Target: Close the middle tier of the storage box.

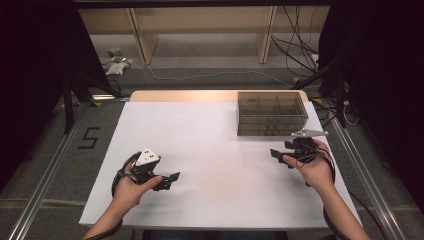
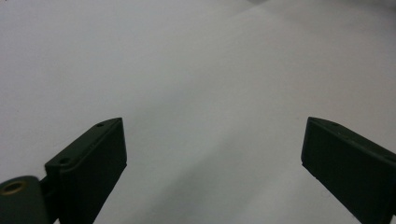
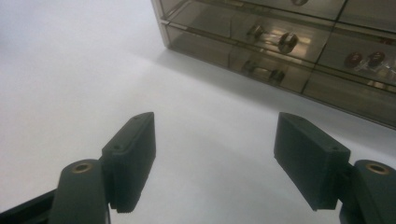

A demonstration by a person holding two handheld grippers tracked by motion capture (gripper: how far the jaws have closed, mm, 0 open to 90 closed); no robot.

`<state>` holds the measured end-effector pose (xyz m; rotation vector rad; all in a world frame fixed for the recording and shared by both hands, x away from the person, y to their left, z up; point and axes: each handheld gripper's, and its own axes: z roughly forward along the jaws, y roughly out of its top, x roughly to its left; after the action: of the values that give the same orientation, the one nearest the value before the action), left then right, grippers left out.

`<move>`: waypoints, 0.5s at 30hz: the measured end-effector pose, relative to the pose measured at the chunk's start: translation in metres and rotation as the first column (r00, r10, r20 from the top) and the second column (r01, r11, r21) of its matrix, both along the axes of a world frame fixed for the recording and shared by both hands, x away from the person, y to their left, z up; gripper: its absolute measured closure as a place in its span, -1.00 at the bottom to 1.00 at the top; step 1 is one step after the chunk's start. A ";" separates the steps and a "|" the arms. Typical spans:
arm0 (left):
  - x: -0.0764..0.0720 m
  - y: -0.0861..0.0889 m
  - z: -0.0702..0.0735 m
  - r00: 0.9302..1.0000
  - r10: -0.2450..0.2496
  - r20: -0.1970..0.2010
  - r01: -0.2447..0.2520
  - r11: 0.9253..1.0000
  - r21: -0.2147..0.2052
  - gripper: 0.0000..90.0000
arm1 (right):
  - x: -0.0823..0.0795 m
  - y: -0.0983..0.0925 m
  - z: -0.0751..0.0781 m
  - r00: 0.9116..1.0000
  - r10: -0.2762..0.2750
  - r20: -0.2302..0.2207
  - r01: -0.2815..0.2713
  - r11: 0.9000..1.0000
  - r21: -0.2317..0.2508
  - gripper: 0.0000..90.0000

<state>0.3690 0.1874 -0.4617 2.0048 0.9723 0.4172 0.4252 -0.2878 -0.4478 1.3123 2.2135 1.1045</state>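
Resting over the white table (image 1: 215,150), both grippers released, near a smoky drawer box (image 1: 271,114)

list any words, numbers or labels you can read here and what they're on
"5" - a black figure marked on the grey floor left of the table, seen in the high view.
No print can be made out on the smoky drawer box or on either gripper.
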 end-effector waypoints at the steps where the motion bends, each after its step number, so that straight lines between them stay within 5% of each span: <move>1: 0.000 0.000 0.000 1.000 0.000 0.001 0.000 1.000 0.001 -0.85 | -0.002 0.000 0.000 1.000 0.004 0.003 -0.004 1.000 0.001 -0.36; 15: 0.000 0.000 -0.001 1.000 -0.001 -0.003 0.001 1.000 0.005 -0.85 | -0.029 0.001 0.003 0.997 0.066 0.033 -0.066 0.998 -0.008 -0.45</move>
<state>0.3691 0.1878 -0.4623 2.0104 0.9728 0.4164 0.3961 -0.2865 -0.4450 1.2169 2.2493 1.1327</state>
